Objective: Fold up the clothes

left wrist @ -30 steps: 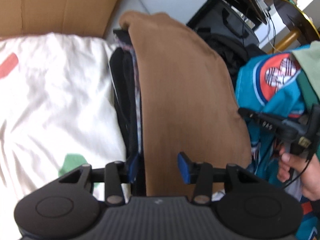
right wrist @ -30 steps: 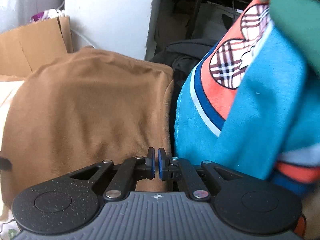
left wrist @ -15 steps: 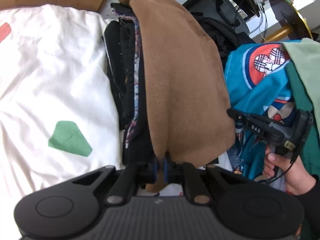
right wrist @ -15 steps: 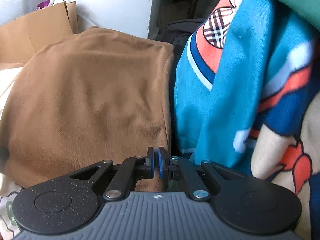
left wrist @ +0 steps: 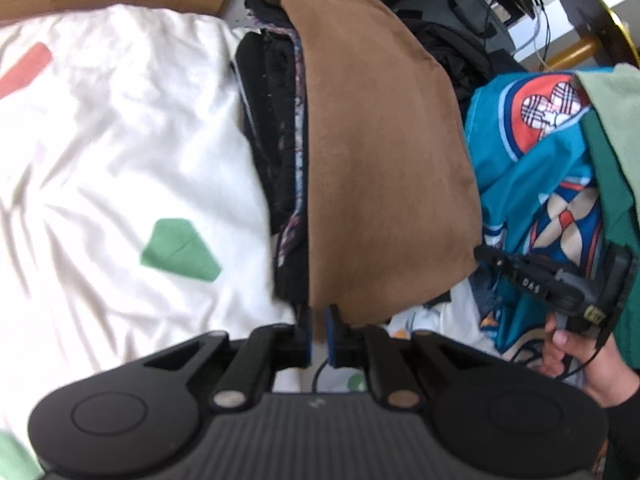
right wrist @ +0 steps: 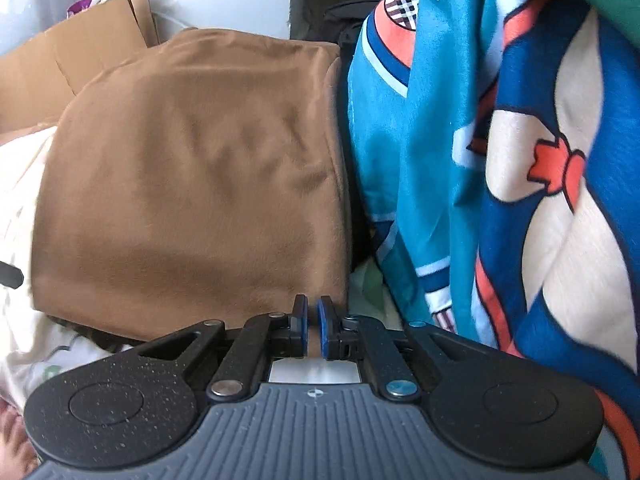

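1. My left gripper (left wrist: 318,330) is pinched nearly closed on the near edge of the brown garment (left wrist: 384,152); a fold of its hem sits between the blue pads, so I have it, though only by a thin bite.

2. My right gripper (right wrist: 312,330) is also all but closed, at the near right corner of the same brown cloth (right wrist: 192,184). Brown fabric shows in the narrow slit between the pads, so I judge that I hold that corner too, but the bite is small and I would not swear to how deep it goes.

3. The brown garment lies folded flat on top of a stack of dark folded clothes (left wrist: 276,152), on the white sheet with green and red patches (left wrist: 120,152). To its right, just beside it, stands a heap of blue patterned clothes (left wrist: 532,168), unfolded, with green cloth (left wrist: 612,120) draped over the top.

4. It looks like soft, light, brushed fabric, somewhat thick and matte. It should sag and drape between my two hands and not hold any shape of its own.

5. It does not look slippery, so a pinch at the hem ought to hold, but a shallow grip could slide off if I tug hard.

6. Nothing here is fragile. The risk is dragging the dark stack underneath out of order, or snagging the blue heap on the right.

7. The best hold is where I am: the two near corners, well apart, so the edge stays taut and straight.
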{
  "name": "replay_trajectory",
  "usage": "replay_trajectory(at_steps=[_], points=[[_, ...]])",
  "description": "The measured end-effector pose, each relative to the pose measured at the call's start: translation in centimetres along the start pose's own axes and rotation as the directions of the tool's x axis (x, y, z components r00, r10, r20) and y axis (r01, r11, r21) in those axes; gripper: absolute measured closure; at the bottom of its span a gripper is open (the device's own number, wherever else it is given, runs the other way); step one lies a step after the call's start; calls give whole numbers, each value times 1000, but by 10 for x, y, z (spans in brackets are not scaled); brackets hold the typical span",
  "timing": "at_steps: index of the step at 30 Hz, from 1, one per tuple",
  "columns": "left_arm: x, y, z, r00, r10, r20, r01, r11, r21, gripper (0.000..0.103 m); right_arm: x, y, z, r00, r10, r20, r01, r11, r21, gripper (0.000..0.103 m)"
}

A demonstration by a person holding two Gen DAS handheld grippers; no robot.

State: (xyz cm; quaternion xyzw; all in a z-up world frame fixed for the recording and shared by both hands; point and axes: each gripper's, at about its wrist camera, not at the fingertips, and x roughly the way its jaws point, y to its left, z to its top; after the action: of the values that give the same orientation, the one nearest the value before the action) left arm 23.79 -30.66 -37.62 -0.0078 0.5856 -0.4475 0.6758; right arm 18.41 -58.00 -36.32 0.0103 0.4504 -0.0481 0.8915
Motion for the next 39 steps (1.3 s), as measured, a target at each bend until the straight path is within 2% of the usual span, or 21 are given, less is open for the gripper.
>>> replay_trajectory(at_steps=[4,7,9,11,12,16,19,25,29,32,34,39], points=[[-29,-4,3,999,21,38,-21,1000,-3,85,-8,7,-3,1000,22,-11,-22,1000,18,79],[-48,-10,7,997,48,55,-47,999,-4,68,-17,14,1,999,45,-12,-44,998,36,70],[-60,-14,8,997,57,60,-57,998,-4,62,-21,20,6,998,54,-19,-53,998,37,69],[-72,-19,8,996,64,65,-64,998,-9,43,-29,27,13,998,61,-23,-60,997,37,65],[-78,-20,9,995,71,69,-70,997,-15,41,-33,30,16,998,65,-26,-64,997,37,62],[-101,-30,10,993,90,73,-87,996,-36,33,-50,45,28,997,73,-40,-71,996,47,61],[-118,-41,12,989,123,76,-122,992,-26,22,-64,52,36,995,86,-48,-83,995,63,61],[-157,-59,12,980,175,95,-171,984,-52,15,-95,57,55,994,101,-52,-95,990,109,48],[-178,-69,14,977,183,112,-176,982,-66,12,-114,51,61,993,107,-58,-98,985,139,46],[-191,-74,18,980,165,115,-158,985,-65,11,-128,47,64,992,114,-50,-105,981,162,34],[-200,-77,20,977,180,114,-172,982,-77,10,-138,44,65,992,118,-43,-110,980,167,26],[-230,-88,24,964,227,138,-217,973,-83,8,-159,35,71,990,129,-65,-115,976,184,14]])
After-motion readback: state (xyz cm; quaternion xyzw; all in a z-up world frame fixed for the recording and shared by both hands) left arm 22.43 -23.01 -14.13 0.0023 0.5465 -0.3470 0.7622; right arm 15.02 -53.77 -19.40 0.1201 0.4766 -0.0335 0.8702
